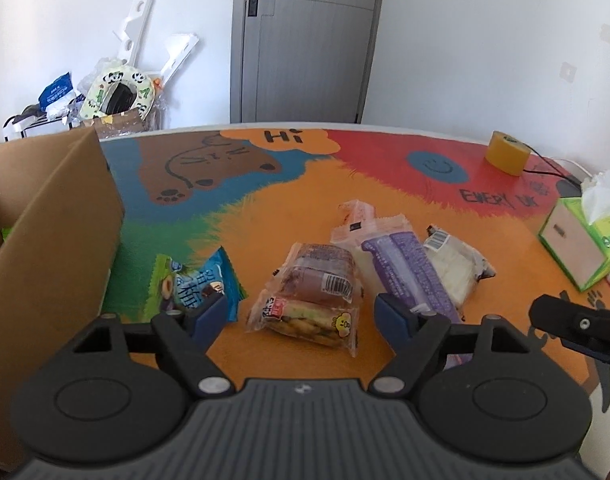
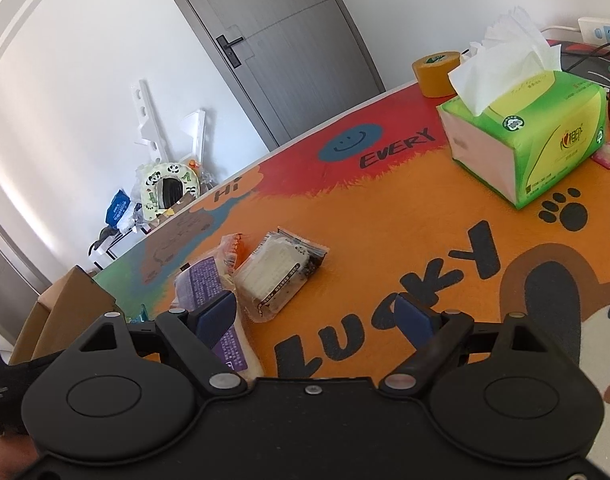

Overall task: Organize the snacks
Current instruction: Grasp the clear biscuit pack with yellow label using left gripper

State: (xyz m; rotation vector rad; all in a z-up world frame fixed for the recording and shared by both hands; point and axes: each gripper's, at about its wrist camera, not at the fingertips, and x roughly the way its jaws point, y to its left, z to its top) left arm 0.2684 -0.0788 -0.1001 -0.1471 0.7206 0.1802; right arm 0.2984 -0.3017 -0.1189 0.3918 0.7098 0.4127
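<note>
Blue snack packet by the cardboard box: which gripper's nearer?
Left. The left gripper has one finger at the blue snack packet; the right gripper sits further over, by the purple packet.

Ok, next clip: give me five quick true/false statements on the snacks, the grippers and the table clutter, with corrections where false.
1. The left gripper is open, with nothing pinched. True.
2. The purple packet is already in the cardboard box. False: it lies on the table, among the other snacks.
3. The tape roll stands near the table's far edge. True.
4. The right gripper grips the white packet. False: its jaws are open and empty; the packet lies ahead on the table.
5. The tissue box is sealed. False: a tissue sticks out of the top.
</note>
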